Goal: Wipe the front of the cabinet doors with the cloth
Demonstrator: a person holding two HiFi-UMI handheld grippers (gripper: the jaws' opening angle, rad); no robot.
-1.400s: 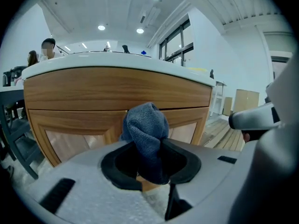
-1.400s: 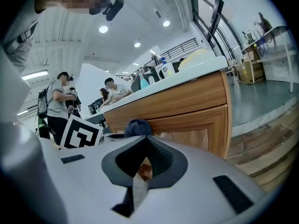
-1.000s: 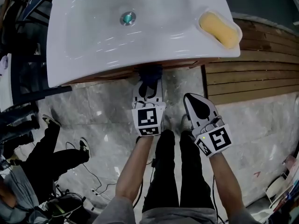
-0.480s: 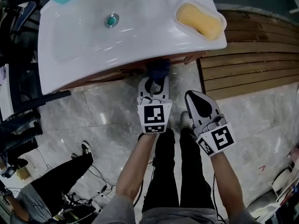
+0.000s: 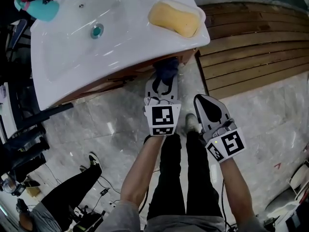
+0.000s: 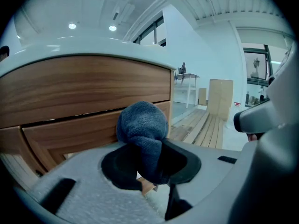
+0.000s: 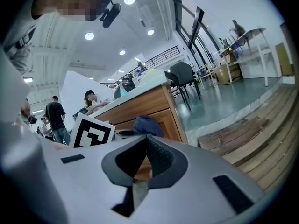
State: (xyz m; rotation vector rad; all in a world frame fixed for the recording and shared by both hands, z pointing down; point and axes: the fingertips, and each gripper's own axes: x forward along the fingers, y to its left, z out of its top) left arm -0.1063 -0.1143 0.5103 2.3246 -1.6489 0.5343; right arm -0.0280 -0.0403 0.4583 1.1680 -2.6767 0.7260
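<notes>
A dark blue cloth (image 5: 165, 67) is bunched between the jaws of my left gripper (image 5: 161, 83), which is shut on it. The cloth (image 6: 142, 125) presses against the wooden cabinet door (image 6: 70, 125) under the white sink, close to the cabinet's right end. My right gripper (image 5: 205, 105) hangs lower and to the right, away from the cabinet, with its jaws shut and nothing in them. In the right gripper view the cloth (image 7: 147, 124) shows against the cabinet front (image 7: 161, 113) beyond that gripper (image 7: 142, 160).
The white sink basin (image 5: 72, 47) overhangs the cabinet and carries a yellow sponge (image 5: 175, 17) and a teal bottle (image 5: 36, 8). Wooden decking (image 5: 251, 57) lies to the right. Another person's legs (image 5: 72, 187) and cables are on the marble floor at lower left.
My left gripper has carried the cloth rightward along the cabinet front, towards its right end. The right gripper has stayed beside my leg.
</notes>
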